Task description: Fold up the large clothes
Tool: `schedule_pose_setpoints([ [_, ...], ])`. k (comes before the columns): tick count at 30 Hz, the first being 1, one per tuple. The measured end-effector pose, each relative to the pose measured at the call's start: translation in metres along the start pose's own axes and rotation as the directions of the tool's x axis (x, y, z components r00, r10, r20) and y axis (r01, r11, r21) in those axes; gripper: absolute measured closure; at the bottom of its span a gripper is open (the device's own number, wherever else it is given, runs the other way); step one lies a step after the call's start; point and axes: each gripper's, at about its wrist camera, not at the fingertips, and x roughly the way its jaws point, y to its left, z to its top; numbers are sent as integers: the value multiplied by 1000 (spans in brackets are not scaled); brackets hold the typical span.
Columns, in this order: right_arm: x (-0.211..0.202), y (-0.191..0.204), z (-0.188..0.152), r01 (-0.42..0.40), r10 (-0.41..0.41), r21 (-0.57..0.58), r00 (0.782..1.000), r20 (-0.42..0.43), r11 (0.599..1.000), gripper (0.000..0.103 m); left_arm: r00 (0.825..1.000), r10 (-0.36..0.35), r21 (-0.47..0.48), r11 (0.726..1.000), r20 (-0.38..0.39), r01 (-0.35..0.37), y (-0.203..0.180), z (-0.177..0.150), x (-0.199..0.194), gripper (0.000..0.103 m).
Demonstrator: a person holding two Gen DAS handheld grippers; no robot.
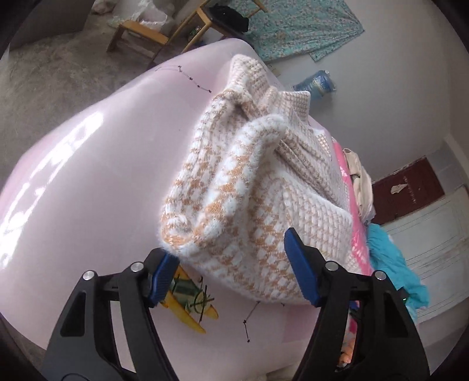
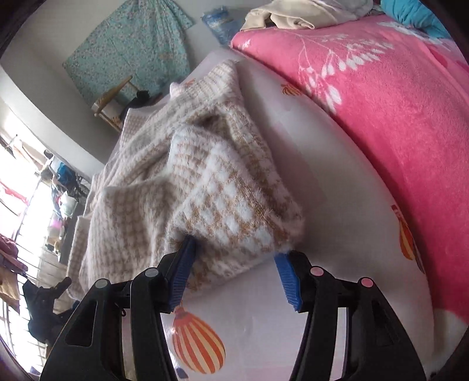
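Observation:
A fuzzy white and tan houndstooth sweater (image 1: 258, 181) lies bunched and partly folded on the pale pink sheet (image 1: 88, 190) of a bed. My left gripper (image 1: 228, 249) stands wide at the sweater's near folded edge. Its left fingertip (image 1: 165, 258) touches the fuzzy corner, and the fabric does not look squeezed. In the right wrist view the same sweater (image 2: 205, 181) fills the middle. My right gripper (image 2: 234, 249) straddles its near corner with the jaws apart. One blue pad (image 2: 184, 263) sits against the fabric, the other pad (image 2: 287, 278) lies just under the fuzzy hem.
A bright pink blanket (image 2: 381, 102) covers the bed to the right of the sheet with its balloon prints (image 2: 196, 343). Cream clothes (image 2: 293, 14) and a teal garment (image 1: 390, 263) are piled on it. A wooden chair (image 1: 140, 32) stands on the floor beyond the bed.

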Motion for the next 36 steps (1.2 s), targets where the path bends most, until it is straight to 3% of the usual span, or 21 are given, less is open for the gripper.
schedule_pose_setpoints([
  [2,3,10,-1,58,-56,-59,998,38,997,51,994,109,99,989,25,-111,-14,0,5,57],
  [3,3,16,-1,74,-70,-91,996,50,993,59,985,166,150,974,43,-171,-21,0,6,62],
  [4,1,22,0,90,-83,-124,995,60,988,75,975,217,198,954,56,-223,-28,-1,8,70],
  [5,-4,28,1,108,-97,-153,992,76,982,82,970,235,232,942,67,-244,-34,-2,7,77],
  [8,-25,42,5,131,-104,-212,986,133,968,89,961,235,311,912,143,-270,-53,-3,-12,89],
  [13,-57,53,13,113,-71,-241,981,178,964,91,957,185,387,884,221,-261,-81,-4,-50,94],
  [17,-80,58,10,113,-63,-265,980,190,958,91,967,145,415,882,209,-222,-88,-7,-74,95],
  [21,-88,37,-2,46,-26,-217,995,95,975,91,984,140,377,910,113,-173,-69,-11,-86,93],
  [25,-55,-1,-15,5,-17,-120,995,-103,993,78,986,163,250,957,-28,-151,-20,-15,-70,75],
  [27,-50,-19,-13,-9,0,-58,988,-155,998,72,984,163,157,976,-74,-150,4,-11,-65,66],
  [29,-63,-31,-9,-14,9,-35,991,-132,999,62,989,134,74,989,-63,-129,21,-2,-74,60],
  [31,-81,-39,-3,43,-46,-40,997,-69,998,47,994,109,3,994,-2,-109,35,5,-91,53],
  [33,-91,-46,6,73,-73,-21,997,-33,997,45,991,118,-24,993,70,-117,40,12,-106,52],
  [36,-91,-35,18,26,-27,-34,1000,-15,999,45,985,126,28,991,120,-130,27,22,-108,52],
])
